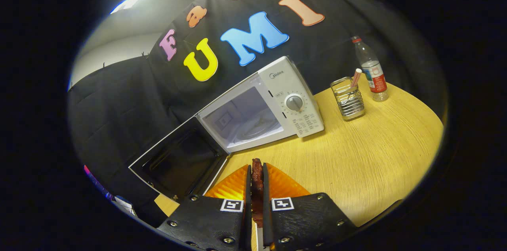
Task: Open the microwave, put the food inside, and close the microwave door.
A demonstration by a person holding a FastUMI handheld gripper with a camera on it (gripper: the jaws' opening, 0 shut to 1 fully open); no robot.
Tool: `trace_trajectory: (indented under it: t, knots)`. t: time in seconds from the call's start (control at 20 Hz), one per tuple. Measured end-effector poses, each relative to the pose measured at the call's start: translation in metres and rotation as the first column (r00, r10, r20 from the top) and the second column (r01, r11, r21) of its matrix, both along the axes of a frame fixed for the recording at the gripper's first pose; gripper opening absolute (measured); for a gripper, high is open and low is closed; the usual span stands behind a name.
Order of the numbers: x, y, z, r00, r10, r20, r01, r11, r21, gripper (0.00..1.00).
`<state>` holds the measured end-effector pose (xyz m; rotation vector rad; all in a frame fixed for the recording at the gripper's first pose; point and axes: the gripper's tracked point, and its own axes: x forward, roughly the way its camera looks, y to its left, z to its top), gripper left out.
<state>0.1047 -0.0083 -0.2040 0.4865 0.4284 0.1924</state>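
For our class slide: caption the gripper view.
Tool shut on food, facing the open microwave on the table.

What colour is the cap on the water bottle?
Red, clearest in the gripper view: the water bottle stands beyond the wire holder, while the gripper grips the food.

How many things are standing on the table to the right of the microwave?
2: a wire holder just right of the microwave, and a water bottle beyond it. The claw is shut on the food.
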Motion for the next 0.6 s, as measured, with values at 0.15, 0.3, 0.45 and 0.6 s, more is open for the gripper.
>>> trace_trajectory:
  t: [0.15, 0.3, 0.45, 0.6]
  knots:
    - [0.025, 0.025, 0.014, 0.999, 0.018, 0.027, -0.018, 1.0, -0.001, 0.11]
    - [0.055, 0.049, 0.02, 0.998, 0.011, 0.055, -0.011, 1.0, 0.007, 0.12]
    - [0.089, 0.072, 0.019, 0.998, -0.005, 0.059, 0.004, 1.0, 0.014, 0.11]
    - [0.126, 0.086, 0.022, 0.994, -0.051, 0.093, 0.049, 0.998, 0.026, 0.11]
